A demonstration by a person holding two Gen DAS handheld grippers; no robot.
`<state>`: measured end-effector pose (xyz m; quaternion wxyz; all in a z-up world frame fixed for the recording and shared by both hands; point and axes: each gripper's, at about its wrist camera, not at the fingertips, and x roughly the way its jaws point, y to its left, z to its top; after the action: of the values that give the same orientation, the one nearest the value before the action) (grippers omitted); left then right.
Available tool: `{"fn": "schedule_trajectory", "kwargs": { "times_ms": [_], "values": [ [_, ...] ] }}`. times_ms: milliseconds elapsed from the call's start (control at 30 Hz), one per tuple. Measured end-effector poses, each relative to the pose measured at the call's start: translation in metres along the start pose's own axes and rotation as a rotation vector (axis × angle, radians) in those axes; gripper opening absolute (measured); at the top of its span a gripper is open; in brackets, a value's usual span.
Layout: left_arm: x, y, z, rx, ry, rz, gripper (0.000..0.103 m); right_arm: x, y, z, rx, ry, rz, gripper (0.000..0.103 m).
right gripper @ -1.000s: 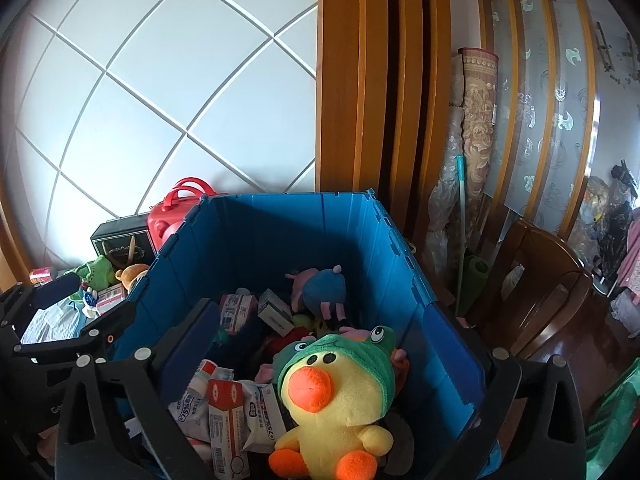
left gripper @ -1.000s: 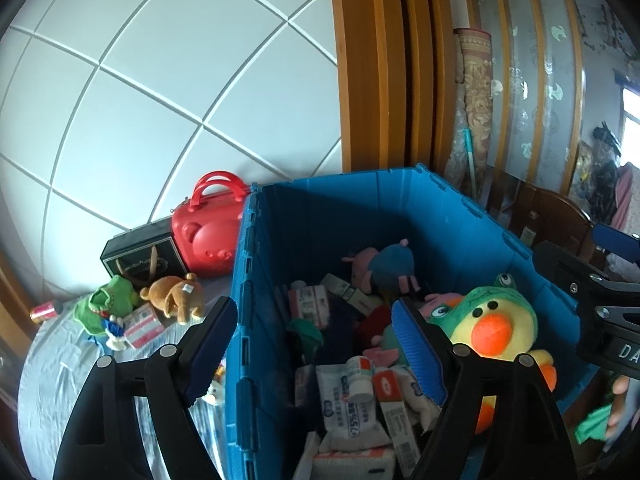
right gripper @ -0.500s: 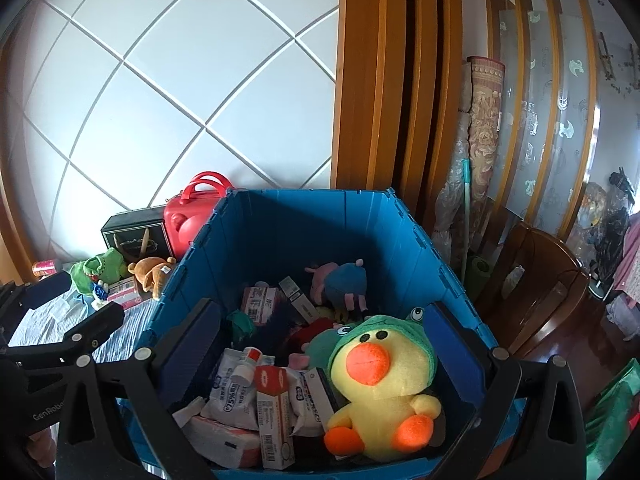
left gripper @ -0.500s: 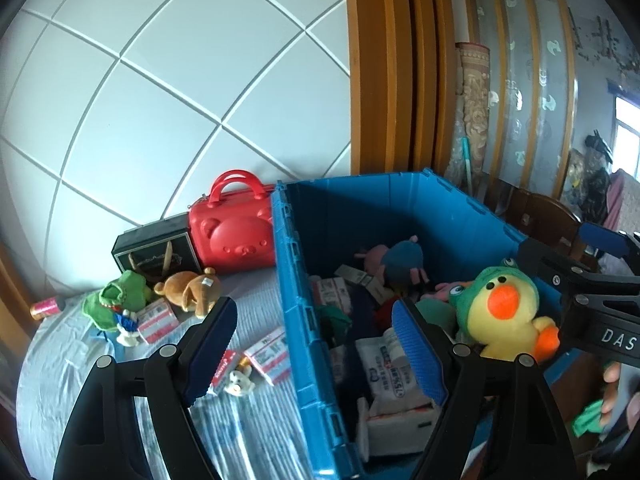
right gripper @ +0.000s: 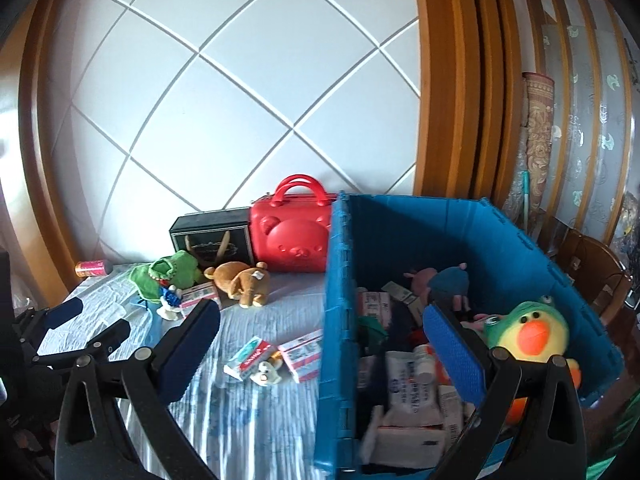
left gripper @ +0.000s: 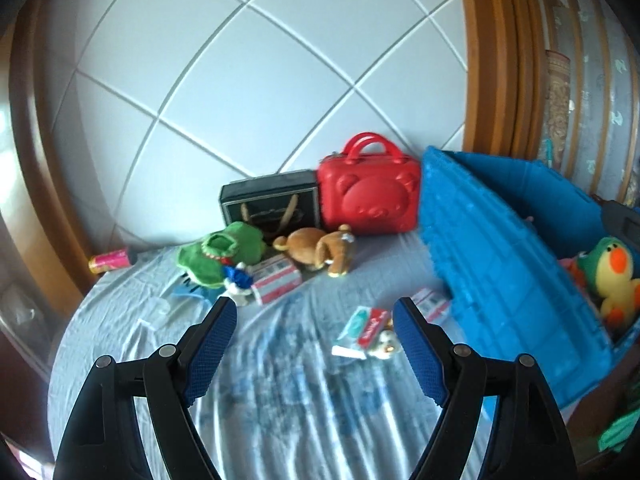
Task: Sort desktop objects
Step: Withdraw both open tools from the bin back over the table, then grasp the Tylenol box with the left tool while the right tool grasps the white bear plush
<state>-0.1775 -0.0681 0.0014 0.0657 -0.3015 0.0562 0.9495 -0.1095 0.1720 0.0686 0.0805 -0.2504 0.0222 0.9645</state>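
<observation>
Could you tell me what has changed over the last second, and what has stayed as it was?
Both views have swung left, away from the blue crate toward the cloth-covered table. The left gripper now faces the loose boxes and small toy there; the right gripper straddles the crate's left wall. Nothing was grasped or released: both grippers stay open and empty. The red case, plush toys and crate contents have not moved.

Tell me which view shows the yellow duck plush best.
The right wrist view: the yellow duck plush sits sharp inside the blue crate, partly behind a finger. The left wrist view shows it blurred at the edge.
</observation>
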Motion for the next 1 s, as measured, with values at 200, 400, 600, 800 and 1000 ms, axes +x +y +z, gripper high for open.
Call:
{"fn": "schedule_trajectory", "kwargs": {
  "times_ms": [200,400,600,800,1000],
  "values": [
    [0.045,0.080,-0.048,-0.040,0.090,0.087,0.081,0.042,0.075,-0.038,-0.024,0.082,0.088,0.103],
    [0.086,0.113,-0.089,-0.085,0.184,0.120,0.081,0.101,0.113,-0.090,-0.066,0.244,0.103,0.103],
    [0.123,0.109,-0.101,-0.099,0.260,0.112,0.081,0.152,0.111,-0.122,-0.054,0.361,0.106,0.103],
    [0.166,0.086,-0.095,-0.083,0.314,0.117,0.081,0.200,0.105,-0.139,-0.083,0.448,0.109,0.103],
    [0.209,0.053,-0.095,-0.012,0.337,0.079,0.081,0.246,0.086,-0.160,-0.037,0.491,0.081,0.103]
  ]
}}
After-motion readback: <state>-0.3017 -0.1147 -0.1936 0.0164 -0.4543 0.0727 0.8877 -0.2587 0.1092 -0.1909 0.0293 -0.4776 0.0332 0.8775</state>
